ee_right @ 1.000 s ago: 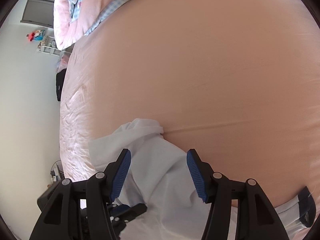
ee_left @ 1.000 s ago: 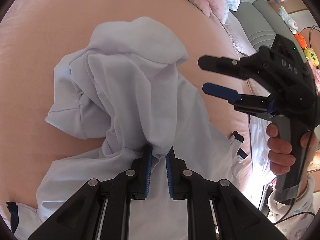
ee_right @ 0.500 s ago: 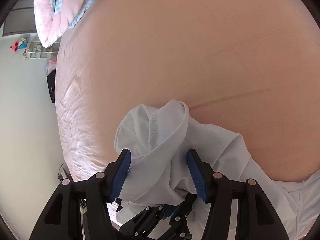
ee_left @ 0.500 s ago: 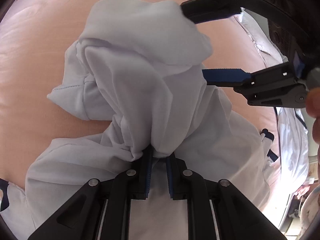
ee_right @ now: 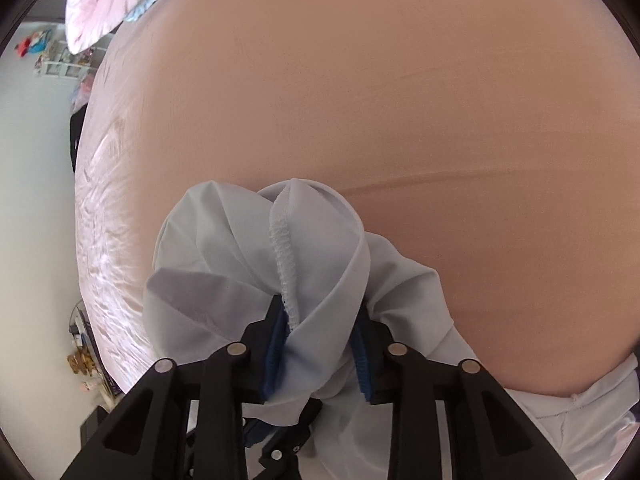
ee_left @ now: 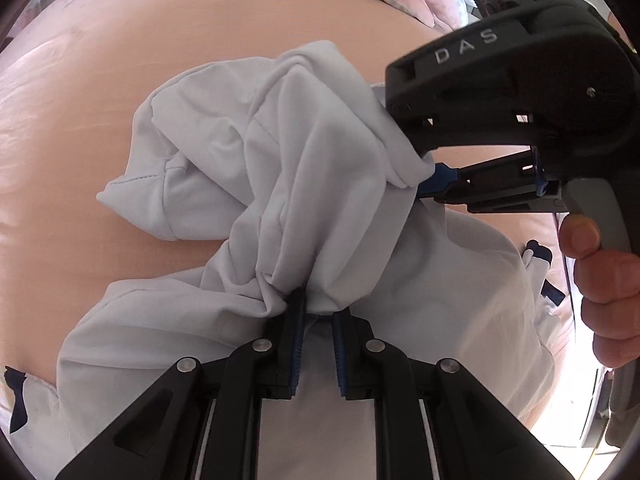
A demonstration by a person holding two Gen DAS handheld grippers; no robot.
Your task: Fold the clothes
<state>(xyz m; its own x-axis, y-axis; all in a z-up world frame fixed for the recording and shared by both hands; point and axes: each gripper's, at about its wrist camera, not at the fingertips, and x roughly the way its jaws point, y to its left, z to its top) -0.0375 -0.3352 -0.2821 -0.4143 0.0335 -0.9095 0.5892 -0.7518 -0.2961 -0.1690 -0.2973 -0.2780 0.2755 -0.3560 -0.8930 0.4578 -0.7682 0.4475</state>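
At frame centre, the left gripper (ee_left: 318, 312) and right gripper (ee_right: 320, 334) each pinch bunched folds of the pale-lavender fabric garment (ee_left: 280, 168) over the peach bedsheet (ee_right: 440, 100).

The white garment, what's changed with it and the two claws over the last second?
The right claw came in from the side with its fingers wide and closed them around a bunched fold of the white garment, near a stitched hem. Its pads now press that cloth, though a gap remains between them. The left claw stayed clamped on its gathered bunch. The garment still lies crumpled on the pink bed sheet.
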